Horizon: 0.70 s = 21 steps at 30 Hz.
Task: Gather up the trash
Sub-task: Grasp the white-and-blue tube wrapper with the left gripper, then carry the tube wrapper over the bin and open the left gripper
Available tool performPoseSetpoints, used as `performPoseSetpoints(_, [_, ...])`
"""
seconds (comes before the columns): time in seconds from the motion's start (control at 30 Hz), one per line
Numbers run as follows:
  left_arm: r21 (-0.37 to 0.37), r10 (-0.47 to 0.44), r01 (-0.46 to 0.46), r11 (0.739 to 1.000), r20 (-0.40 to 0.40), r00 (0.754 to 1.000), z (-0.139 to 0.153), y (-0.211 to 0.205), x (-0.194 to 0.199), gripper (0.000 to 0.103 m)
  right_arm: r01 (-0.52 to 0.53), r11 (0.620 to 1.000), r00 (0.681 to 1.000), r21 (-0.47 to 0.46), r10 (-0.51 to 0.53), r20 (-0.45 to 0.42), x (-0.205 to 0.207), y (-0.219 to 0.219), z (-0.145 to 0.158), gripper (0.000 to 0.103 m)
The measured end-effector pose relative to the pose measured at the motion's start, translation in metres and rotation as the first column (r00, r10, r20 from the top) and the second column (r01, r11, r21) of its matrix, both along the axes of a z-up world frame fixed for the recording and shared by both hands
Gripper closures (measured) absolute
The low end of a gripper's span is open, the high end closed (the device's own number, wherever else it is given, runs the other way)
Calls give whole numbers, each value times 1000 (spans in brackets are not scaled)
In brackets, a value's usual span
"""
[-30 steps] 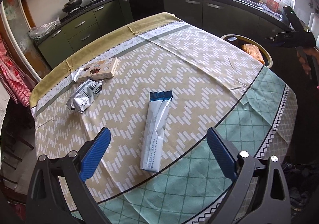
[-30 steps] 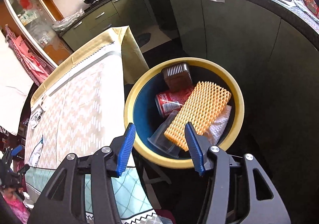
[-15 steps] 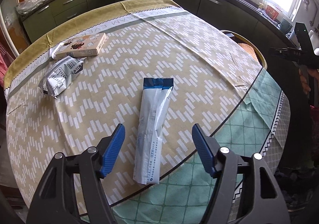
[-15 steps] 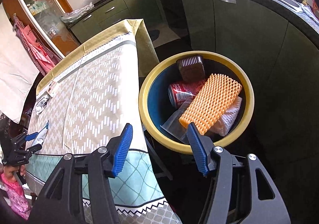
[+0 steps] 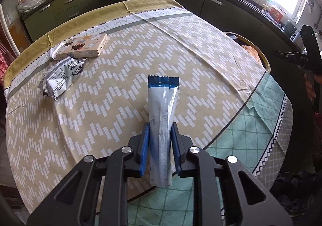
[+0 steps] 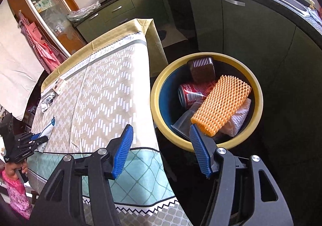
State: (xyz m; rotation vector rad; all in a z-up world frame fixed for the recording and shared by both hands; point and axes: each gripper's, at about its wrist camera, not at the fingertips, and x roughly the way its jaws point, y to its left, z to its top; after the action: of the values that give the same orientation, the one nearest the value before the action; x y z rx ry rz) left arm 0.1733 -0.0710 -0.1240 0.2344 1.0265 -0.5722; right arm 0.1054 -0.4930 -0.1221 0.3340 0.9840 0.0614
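A long white wrapper with a blue end point(image 5: 163, 97) lies on the patterned tablecloth point(image 5: 201, 69). My left gripper point(image 5: 160, 125) is closing on its near part, and both blue pads touch its sides. From the right wrist view the same wrapper point(image 6: 47, 130) shows at the far left in that gripper point(image 6: 40, 139). My right gripper point(image 6: 161, 127) stands open and empty above the floor, between the table edge and the yellow-rimmed bin point(image 6: 257, 93). The bin holds an orange foam net point(image 6: 221, 103), a red can point(image 6: 191, 93) and a brown tub point(image 6: 202, 69).
A silver snack packet point(image 5: 60, 77) and a flat cardboard box point(image 5: 82, 46) lie at the table's far left. Dark green kitchen cabinets point(image 6: 231, 31) curve behind the bin. The bin rim point(image 5: 263, 59) peeks past the table's right edge.
My left gripper came down over the wrapper and its jaws closed from wide apart onto it. The right wrist view shifted so that the bin sits further right.
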Motion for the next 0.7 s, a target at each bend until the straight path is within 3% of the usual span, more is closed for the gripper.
performPoseSetpoints(0.37, [-20,-89,89,996,34,995,35,-33,-7,83,23,997,998,80,-28,64,-30,-11,13,45])
performPoseSetpoints(0.57, [-49,-216,218,975,42,975,63,-96,1,83,145,982,985,117,-155,77,-73,-54,7,43])
performPoseSetpoints(0.7, [-79,-310,313,946,52,949,78,-158,10,83,275,951,956,144,-286,64,-105,-100,-6,43])
